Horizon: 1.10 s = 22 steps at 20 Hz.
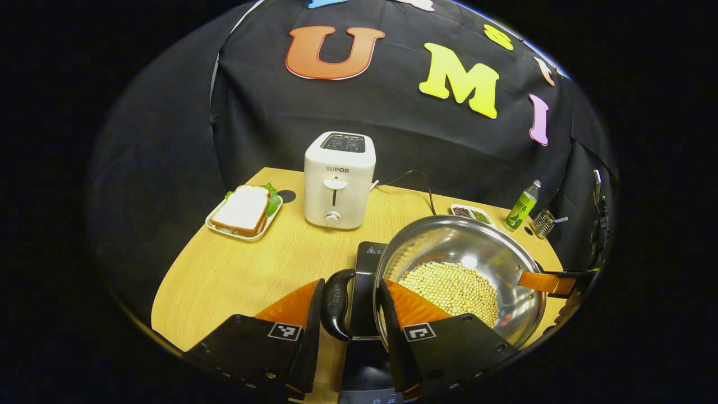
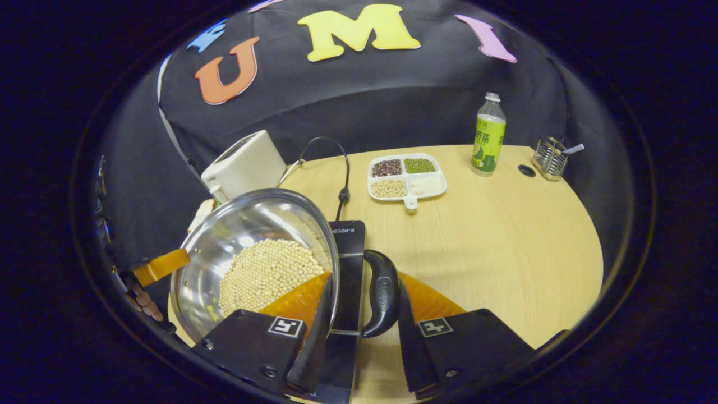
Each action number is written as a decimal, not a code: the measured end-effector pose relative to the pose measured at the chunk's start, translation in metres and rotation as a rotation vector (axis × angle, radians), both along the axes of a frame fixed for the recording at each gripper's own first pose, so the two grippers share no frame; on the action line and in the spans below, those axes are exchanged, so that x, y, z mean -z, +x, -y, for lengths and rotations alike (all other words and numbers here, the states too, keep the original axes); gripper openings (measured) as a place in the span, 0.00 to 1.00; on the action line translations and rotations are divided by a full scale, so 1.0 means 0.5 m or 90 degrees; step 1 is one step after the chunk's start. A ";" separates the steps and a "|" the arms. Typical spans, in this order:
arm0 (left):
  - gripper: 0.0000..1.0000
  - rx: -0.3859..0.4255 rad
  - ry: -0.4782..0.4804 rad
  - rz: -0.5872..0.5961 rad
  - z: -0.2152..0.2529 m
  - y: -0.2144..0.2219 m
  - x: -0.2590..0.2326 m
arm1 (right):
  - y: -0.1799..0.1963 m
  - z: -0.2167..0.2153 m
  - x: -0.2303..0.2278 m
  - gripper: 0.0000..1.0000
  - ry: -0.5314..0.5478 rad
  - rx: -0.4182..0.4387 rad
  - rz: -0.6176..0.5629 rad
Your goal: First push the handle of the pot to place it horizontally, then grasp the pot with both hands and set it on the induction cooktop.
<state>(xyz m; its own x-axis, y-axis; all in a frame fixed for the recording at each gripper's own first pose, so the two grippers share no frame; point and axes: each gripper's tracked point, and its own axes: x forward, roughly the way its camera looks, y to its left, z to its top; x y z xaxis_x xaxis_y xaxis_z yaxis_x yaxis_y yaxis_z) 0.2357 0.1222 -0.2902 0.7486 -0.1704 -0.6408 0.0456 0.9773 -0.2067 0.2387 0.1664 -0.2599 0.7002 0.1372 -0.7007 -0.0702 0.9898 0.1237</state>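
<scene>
The push step looks finished: the pot point(image 1: 449, 238) has its two black loop handles out to the sides, at 9 and 3 o'clock of the rim as the person faces it, and both grippers are already on them. In the left gripper view the left gripper point(image 1: 352, 283) straddles the near handle point(image 1: 335, 306), at 6 o'clock in that view. One finger lies outside the loop and the other reaches over the rim above the beans point(image 1: 454, 286). The jaws are drawn in narrow around handle and rim, though whether both pads truly press cannot be told, as a strip of cooktop point(image 1: 367, 261) shows between loop and inner finger. The right gripper view mirrors this: the right gripper point(image 2: 364, 279) brackets the other handle point(image 2: 382, 297) in the same way, jaws narrow and grip likewise unsure. The left gripper's orange finger shows on the pot's far rim at 9 o'clock. The pot sits over the cooktop, covering much of its black top, with the table point(image 2: 505, 235) bare off toward 3 o'clock. It cannot be told whether the base already rests on the glass or hangs just above it. By that reading the carry is nearly done, and what is left is to settle the pot flat and centred, then let go of both handles
</scene>
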 end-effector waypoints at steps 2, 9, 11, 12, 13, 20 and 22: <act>0.51 -0.002 0.002 0.005 0.000 0.002 -0.001 | 0.003 -0.001 0.002 0.60 0.003 -0.002 0.005; 0.52 -0.009 -0.014 0.022 0.000 0.006 -0.002 | 0.005 -0.002 -0.001 0.60 0.009 -0.004 0.022; 0.43 -0.007 -0.012 0.021 -0.002 0.002 -0.003 | 0.004 -0.002 -0.004 0.60 0.017 0.001 0.032; 0.54 -0.008 -0.012 0.021 -0.002 0.002 -0.004 | 0.006 -0.002 -0.005 0.61 0.021 0.003 0.040; 0.45 -0.008 -0.008 0.019 -0.003 -0.001 -0.002 | 0.007 -0.002 -0.005 0.61 0.026 0.005 0.046; 0.81 -0.052 0.049 0.091 -0.038 0.000 -0.057 | 0.019 0.009 -0.082 0.66 0.033 0.001 0.170; 0.87 -0.056 0.042 0.127 -0.039 -0.014 -0.093 | 0.006 0.015 -0.127 0.80 0.032 -0.009 0.218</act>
<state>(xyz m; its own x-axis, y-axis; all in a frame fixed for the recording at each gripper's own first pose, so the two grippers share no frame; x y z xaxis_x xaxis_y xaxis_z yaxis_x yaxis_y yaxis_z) 0.2289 0.1417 -0.2435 0.8716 -0.0616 -0.4863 -0.0070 0.9904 -0.1380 0.2416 0.1591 -0.1962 0.8916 0.1769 -0.4169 -0.1296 0.9817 0.1393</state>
